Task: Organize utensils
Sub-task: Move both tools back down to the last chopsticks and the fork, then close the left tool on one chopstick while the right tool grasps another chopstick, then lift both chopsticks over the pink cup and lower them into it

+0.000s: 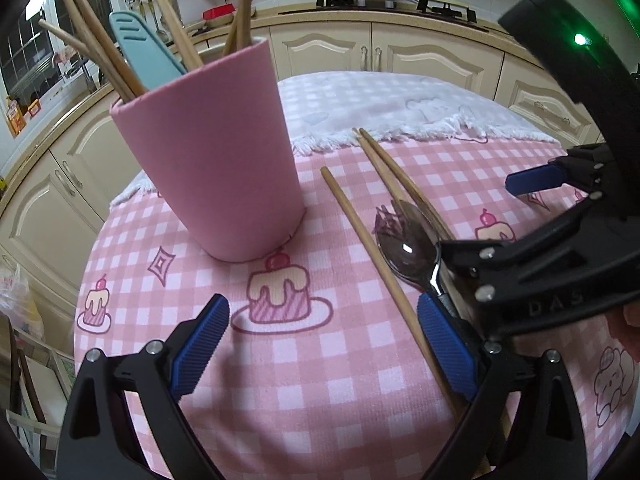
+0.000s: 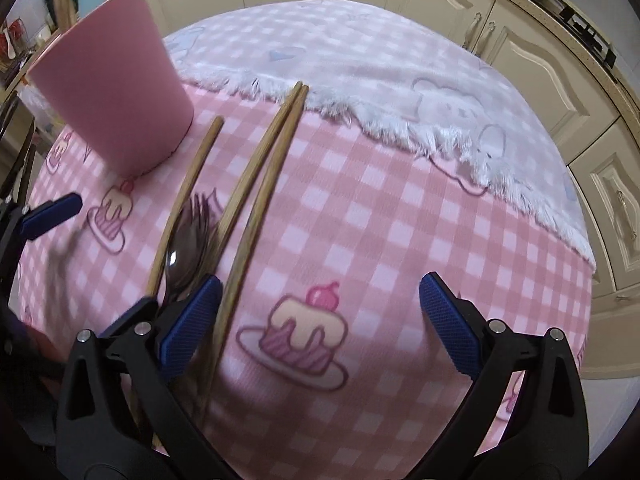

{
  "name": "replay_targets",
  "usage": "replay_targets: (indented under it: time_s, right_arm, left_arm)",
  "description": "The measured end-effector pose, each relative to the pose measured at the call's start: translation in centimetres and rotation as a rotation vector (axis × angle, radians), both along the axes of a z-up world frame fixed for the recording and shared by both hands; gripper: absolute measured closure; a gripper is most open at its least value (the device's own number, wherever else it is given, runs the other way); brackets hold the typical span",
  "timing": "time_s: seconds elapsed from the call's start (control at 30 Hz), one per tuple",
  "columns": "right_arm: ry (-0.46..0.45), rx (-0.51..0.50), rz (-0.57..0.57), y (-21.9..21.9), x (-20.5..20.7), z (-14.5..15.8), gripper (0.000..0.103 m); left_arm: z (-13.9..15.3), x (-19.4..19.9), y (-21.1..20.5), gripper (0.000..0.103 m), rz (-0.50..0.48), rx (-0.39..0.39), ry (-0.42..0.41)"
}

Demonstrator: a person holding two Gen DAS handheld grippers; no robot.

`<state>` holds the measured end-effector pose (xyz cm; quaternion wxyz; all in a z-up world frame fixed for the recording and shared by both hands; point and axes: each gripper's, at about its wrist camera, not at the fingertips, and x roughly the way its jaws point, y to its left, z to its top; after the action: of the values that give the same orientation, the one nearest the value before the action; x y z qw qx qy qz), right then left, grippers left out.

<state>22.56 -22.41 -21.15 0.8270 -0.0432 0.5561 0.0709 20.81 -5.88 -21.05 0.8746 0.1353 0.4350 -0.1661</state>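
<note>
A round worktop (image 1: 360, 380) covered in a pink checked cloth with cake drawings fills both views. In the left wrist view, a pink cup (image 1: 208, 160) stands upper left of centre, holding wooden chopsticks and a pale blue utensil (image 1: 144, 52). Right of the cup, three loose chopsticks (image 1: 360, 240) lie on the cloth, with a metal spoon (image 1: 404, 252) between them. The left hand-held gripper (image 1: 324, 348) sits at the bottom, fingers spread apart, gripping nothing. The right hand-held gripper (image 2: 320, 320) is also spread wide; its left finger (image 2: 192, 320) lies just beside the spoon (image 2: 188, 240) and a chopstick.
</note>
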Motion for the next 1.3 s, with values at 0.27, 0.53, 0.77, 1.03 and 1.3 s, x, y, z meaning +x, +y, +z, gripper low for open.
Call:
replay_targets:
  time_s: [0.27, 0.53, 0.77, 1.03, 1.3]
  right_arm:
    - [0.005, 0.009, -0.001, -1.2, 0.1, 0.4, 0.016]
    - [-0.013, 0.037, -0.01, -0.4, 3.5, 0.9, 0.037]
    - [-0.034, 0.084, 0.049, 0.8, 4.2, 1.4, 0.096]
    - [-0.1, 0.31, 0.025, -2.7, 0.2, 3.3, 0.096]
    - [-0.277, 0.448, 0.024, -4.7, -2.9, 8.2, 0.097]
  left_arm:
    - [-0.2, 2.2, -0.9, 0.024, -0.029, 0.03, 0.059]
    - [0.1, 3.4, -2.2, 0.063, -0.041, -0.036, 0.122]
    - [0.2, 3.7, -2.0, 0.098, -0.039, -0.126, 0.174]
    - [1.8, 1.0, 0.2, 0.098, -0.015, -0.194, 0.126]
    - [6.7, -1.2, 2.4, 0.098, -0.01, -0.341, -0.055]
